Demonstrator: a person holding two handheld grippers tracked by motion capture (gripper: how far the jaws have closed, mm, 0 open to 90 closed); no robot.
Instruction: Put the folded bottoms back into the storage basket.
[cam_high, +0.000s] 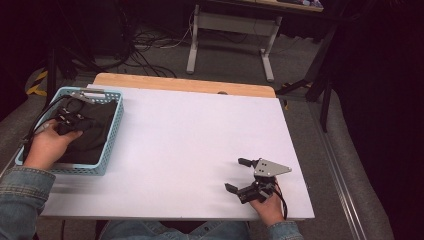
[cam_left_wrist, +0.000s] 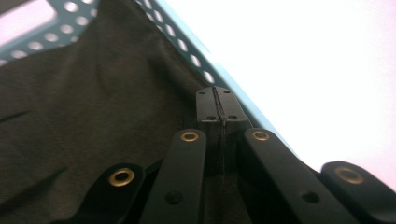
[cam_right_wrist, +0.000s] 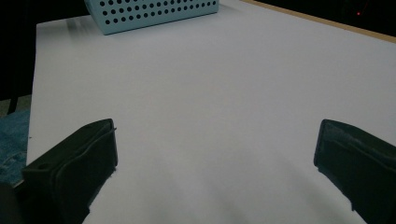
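Dark cloth lies inside the light blue perforated basket at the left edge of the worktop, and the left gripper is down in that basket over it. In the left gripper view its jaws are pressed together, tips meeting along a thin seam, with the cloth spread beneath and beside them; whether a fold of cloth is pinched between the tips cannot be told. The tips sit close to the basket's blue wall, whose round holes run diagonally past them, and the bright white worktop lies beyond that wall. In the high view the left hand grips this tool over the cloth, with a black cable looping at the basket's far end.

The right gripper rests near the front right of the worktop, held by the right hand, its grey three-cornered plate on top. Its jaws stand wide apart with nothing between them; in the right gripper view they frame bare white surface, with the basket well away at the far corner. A wooden strip edges the far side of the worktop, and denim sleeves show at the bottom of the high view.
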